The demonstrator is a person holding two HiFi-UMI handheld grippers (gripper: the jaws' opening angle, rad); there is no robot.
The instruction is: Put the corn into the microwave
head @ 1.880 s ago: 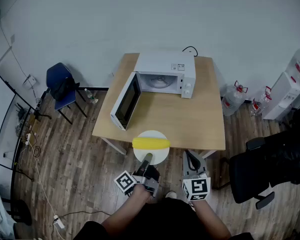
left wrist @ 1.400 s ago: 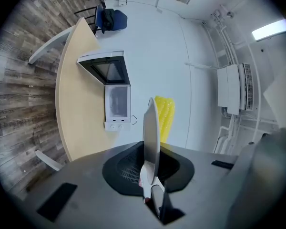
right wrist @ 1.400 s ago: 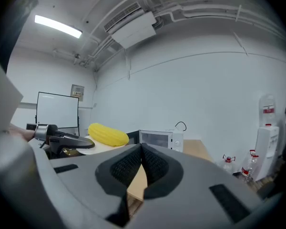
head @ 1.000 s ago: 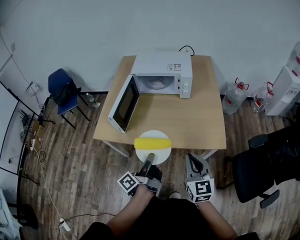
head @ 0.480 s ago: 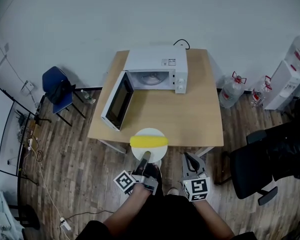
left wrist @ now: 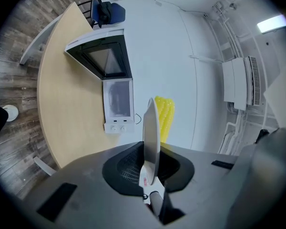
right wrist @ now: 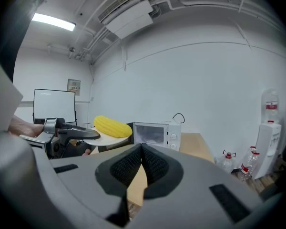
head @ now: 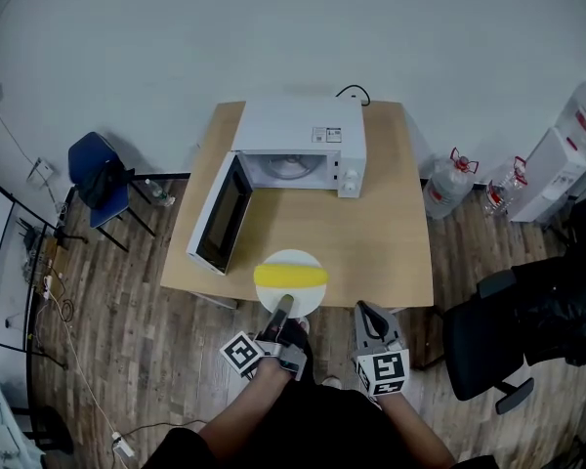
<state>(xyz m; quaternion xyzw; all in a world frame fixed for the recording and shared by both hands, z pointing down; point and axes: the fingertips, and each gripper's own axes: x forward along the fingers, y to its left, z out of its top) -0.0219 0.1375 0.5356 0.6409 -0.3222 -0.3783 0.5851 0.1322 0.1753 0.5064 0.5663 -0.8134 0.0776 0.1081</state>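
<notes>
A yellow corn cob [head: 291, 277] lies on a white plate [head: 291, 299], which hangs over the near edge of the wooden table [head: 381, 252]. My left gripper [head: 283, 305] is shut on the plate's near rim. In the left gripper view the plate [left wrist: 151, 137] shows edge-on between the jaws, with the corn [left wrist: 164, 118] behind it. The white microwave [head: 298, 145] stands at the table's far side, its door [head: 217, 215] swung open to the left. My right gripper [head: 364, 310] is shut and empty, right of the plate; its view shows the corn [right wrist: 113, 126] and microwave [right wrist: 157, 135].
A blue chair [head: 93, 179] stands left of the table and a black office chair [head: 488, 345] to its right. Water bottles [head: 444, 189] and a white dispenser [head: 576, 140] stand by the far right wall. A cable runs from the microwave's back.
Both grippers and the plate with the corn have moved forward toward the table; the plate now overlaps its near edge. Both jaws stand as before.
</notes>
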